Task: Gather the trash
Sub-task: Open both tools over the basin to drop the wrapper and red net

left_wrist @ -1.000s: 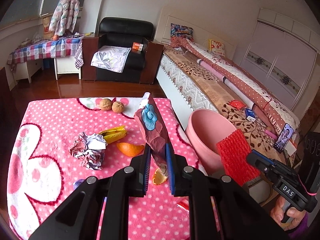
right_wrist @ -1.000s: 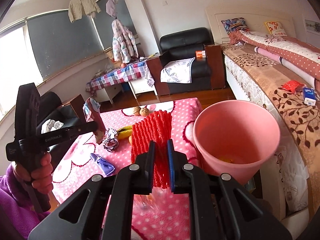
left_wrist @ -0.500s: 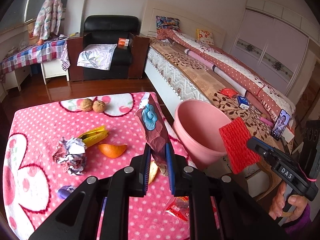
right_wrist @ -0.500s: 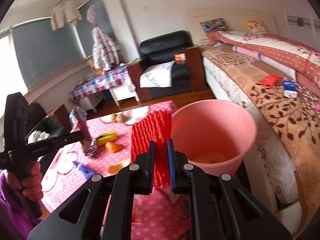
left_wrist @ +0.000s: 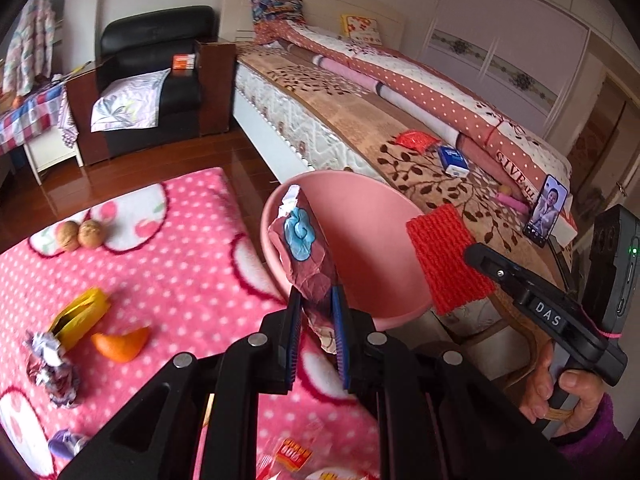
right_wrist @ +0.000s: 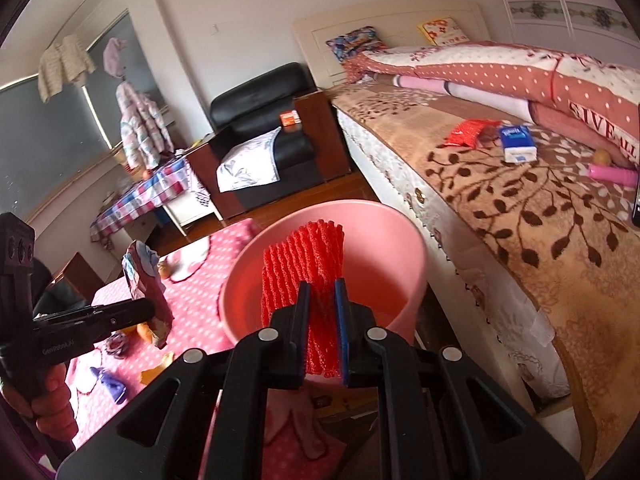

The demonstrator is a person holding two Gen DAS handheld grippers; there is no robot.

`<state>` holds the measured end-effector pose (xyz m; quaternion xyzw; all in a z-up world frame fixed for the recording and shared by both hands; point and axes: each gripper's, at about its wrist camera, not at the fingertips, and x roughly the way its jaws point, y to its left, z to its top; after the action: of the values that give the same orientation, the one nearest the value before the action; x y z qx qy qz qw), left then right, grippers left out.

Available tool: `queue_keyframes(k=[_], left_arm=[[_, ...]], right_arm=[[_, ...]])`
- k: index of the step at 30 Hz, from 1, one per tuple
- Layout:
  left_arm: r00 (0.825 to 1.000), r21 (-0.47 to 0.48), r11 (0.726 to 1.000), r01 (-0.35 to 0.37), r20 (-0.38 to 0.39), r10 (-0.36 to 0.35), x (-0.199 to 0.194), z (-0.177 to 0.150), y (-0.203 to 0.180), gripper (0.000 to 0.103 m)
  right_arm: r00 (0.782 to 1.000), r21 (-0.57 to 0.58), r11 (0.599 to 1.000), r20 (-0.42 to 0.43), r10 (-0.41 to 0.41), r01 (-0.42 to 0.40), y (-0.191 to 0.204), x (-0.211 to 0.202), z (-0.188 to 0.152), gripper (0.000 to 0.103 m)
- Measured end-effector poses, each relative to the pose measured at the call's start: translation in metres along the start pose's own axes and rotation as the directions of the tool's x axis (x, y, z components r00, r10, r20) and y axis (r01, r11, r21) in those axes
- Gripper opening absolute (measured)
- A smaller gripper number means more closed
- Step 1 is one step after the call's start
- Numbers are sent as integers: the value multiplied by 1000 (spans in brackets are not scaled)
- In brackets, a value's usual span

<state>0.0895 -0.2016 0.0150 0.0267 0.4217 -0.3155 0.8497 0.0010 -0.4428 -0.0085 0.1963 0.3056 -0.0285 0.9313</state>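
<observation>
My left gripper (left_wrist: 315,304) is shut on a brown snack wrapper (left_wrist: 303,248) with a blue flower print, held upright in front of the pink bin (left_wrist: 372,248). My right gripper (right_wrist: 321,304) is shut on a red foam fruit net (right_wrist: 302,264), held over the pink bin (right_wrist: 384,240). The red net (left_wrist: 448,258) and right gripper also show in the left wrist view, to the right of the bin. The left gripper with the wrapper (right_wrist: 146,284) shows at the left of the right wrist view.
On the pink dotted table cover (left_wrist: 180,264) lie an orange peel (left_wrist: 120,344), a yellow wrapper (left_wrist: 78,314), crumpled foil (left_wrist: 50,364), two walnuts (left_wrist: 80,234) and a purple scrap (right_wrist: 110,384). A bed (right_wrist: 520,200) stands right of the bin, with a phone (left_wrist: 546,210) on it.
Both grippers have moved toward the pink bin. The red net now hangs over the bin's opening, and the wrapper has come to the bin's near rim.
</observation>
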Motion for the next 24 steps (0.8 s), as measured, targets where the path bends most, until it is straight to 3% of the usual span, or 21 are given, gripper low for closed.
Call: queue_keyframes(k=[5, 14, 18, 24], left_arm=[[999, 25, 1000, 16, -34, -15, 35, 15, -14, 14], [995, -17, 999, 38, -91, -39, 67, 20, -15, 16], [995, -48, 998, 33, -94, -38, 68, 19, -8, 35], [997, -95, 995, 29, -72, -36, 58, 19, 8, 37]], right_arm=[[1000, 9, 1000, -11, -21, 21, -13, 13, 2, 12], [1000, 23, 1000, -29, -11, 12, -22, 31, 6, 12], [999, 12, 1000, -34, -3, 3, -17, 38, 8, 12], [1000, -1, 1000, -27, -5, 5, -9, 43, 11, 12]])
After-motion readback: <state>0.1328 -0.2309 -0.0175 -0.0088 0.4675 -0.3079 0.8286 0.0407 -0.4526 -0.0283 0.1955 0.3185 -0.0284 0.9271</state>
